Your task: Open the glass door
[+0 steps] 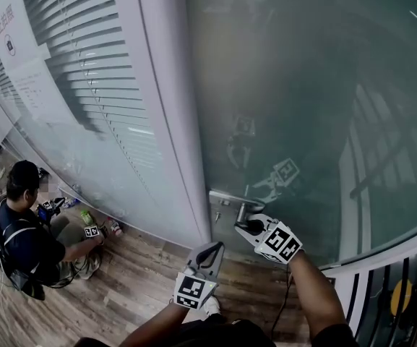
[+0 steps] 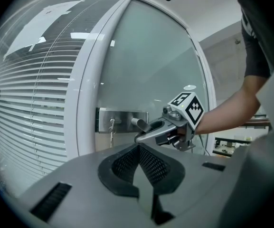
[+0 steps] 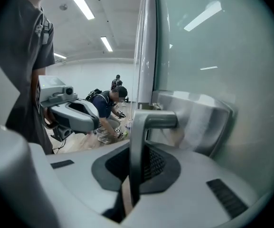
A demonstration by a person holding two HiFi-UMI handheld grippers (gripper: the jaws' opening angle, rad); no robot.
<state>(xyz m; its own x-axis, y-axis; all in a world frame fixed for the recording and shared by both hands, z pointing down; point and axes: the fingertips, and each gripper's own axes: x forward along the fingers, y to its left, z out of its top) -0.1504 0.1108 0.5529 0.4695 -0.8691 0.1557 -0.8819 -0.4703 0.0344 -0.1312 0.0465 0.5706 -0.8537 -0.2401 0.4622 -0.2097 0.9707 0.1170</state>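
The frosted glass door (image 1: 302,85) carries a steel lock plate (image 1: 225,201) with a lever handle (image 1: 243,210). My right gripper (image 1: 246,228) is shut on that handle; in the right gripper view the handle (image 3: 148,122) stands between the pads of the right gripper (image 3: 136,175), turned downward from the plate (image 3: 203,122). My left gripper (image 1: 212,250) hangs lower and to the left, shut with nothing in it, apart from the door. In the left gripper view the left gripper (image 2: 139,148) points at the handle (image 2: 137,123), where the right gripper (image 2: 144,137) holds on. A key (image 2: 111,127) hangs from the plate.
A white frame post (image 1: 172,121) borders the door's left edge, with a blinds-covered glass wall (image 1: 85,71) beyond it. A person (image 1: 27,230) crouches on the wooden floor (image 1: 136,280) at the lower left among small items. A dark railing (image 1: 396,295) stands at the lower right.
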